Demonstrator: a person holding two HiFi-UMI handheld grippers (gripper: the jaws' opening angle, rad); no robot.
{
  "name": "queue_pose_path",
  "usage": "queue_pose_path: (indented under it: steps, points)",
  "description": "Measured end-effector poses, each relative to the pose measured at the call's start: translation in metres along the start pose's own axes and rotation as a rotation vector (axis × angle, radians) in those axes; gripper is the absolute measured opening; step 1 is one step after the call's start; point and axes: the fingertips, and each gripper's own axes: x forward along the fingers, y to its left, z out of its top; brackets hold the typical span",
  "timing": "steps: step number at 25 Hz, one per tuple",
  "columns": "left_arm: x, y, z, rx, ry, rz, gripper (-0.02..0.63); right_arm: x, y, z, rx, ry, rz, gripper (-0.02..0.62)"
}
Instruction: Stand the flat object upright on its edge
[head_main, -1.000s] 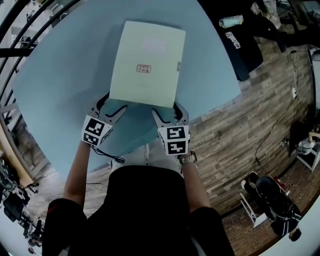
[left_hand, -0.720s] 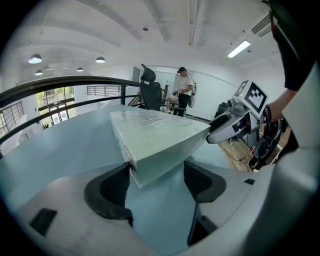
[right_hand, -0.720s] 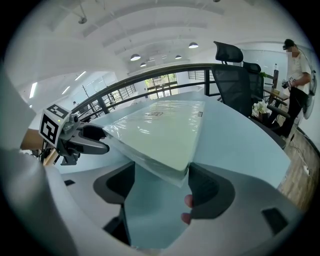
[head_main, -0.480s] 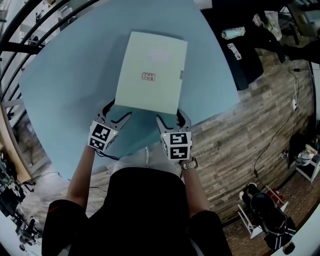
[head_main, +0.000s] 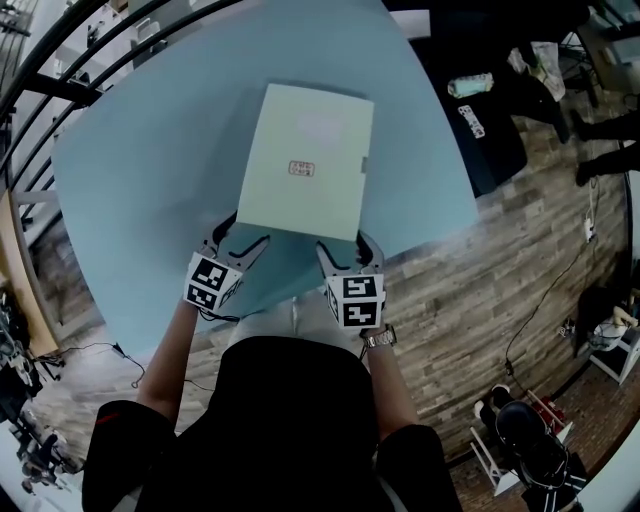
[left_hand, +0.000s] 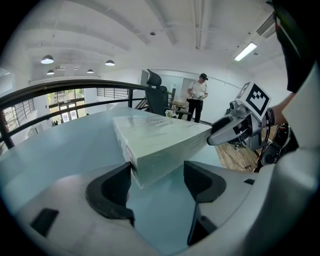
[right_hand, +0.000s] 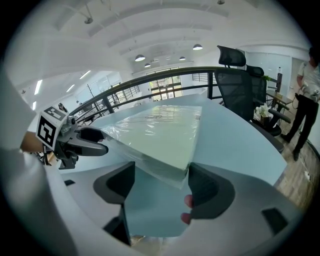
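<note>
A flat pale green box (head_main: 305, 160) in clear wrap lies on the round light blue table (head_main: 150, 170), long side pointing away from me. Its near edge looks slightly raised off the tabletop in both gripper views. My left gripper (head_main: 240, 232) is open at the near left corner. In the left gripper view that corner of the box (left_hand: 160, 140) rests against the left pad (left_hand: 112, 187), and the right pad stands apart. My right gripper (head_main: 342, 242) is open around the near right corner of the box (right_hand: 160, 132), which reaches in beside the right pad (right_hand: 207, 190).
The table's near edge runs just behind both grippers, with wooden floor (head_main: 480, 280) below. A dark railing (left_hand: 60, 90) curves round the far side. An office chair (right_hand: 235, 70) stands past the table, a person (left_hand: 199, 97) beyond. Dark items (head_main: 480, 100) lie on the floor at right.
My left gripper has edged forward and a little up at the box's near left corner. The right gripper has kept its place at the other corner.
</note>
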Motion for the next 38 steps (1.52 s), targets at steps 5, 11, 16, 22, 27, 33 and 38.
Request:
queue_pose_path:
  steps: [5, 11, 16, 22, 27, 33, 38]
  points:
    - [-0.010, 0.001, -0.002, -0.034, -0.018, 0.031, 0.318, -0.003, 0.006, 0.002, -0.023, -0.005, 0.014, 0.308]
    - [-0.023, -0.005, -0.009, -0.060, -0.026, 0.060, 0.318, -0.006, 0.013, 0.001, -0.051, -0.001, 0.030, 0.308]
    - [-0.033, -0.009, -0.014, -0.078, -0.032, 0.077, 0.318, -0.009, 0.019, 0.000, -0.076, 0.006, 0.046, 0.308]
    - [-0.046, -0.010, -0.018, -0.086, -0.039, 0.103, 0.318, -0.012, 0.028, 0.002, -0.105, 0.000, 0.061, 0.308]
    - [-0.060, -0.012, -0.027, -0.099, -0.044, 0.129, 0.318, -0.012, 0.040, 0.001, -0.139, -0.004, 0.079, 0.308]
    - [-0.075, -0.016, -0.036, -0.127, -0.053, 0.159, 0.318, -0.014, 0.052, -0.002, -0.169, 0.003, 0.105, 0.308]
    - [-0.086, -0.019, -0.045, -0.151, -0.059, 0.183, 0.318, -0.015, 0.061, -0.004, -0.193, 0.003, 0.117, 0.308]
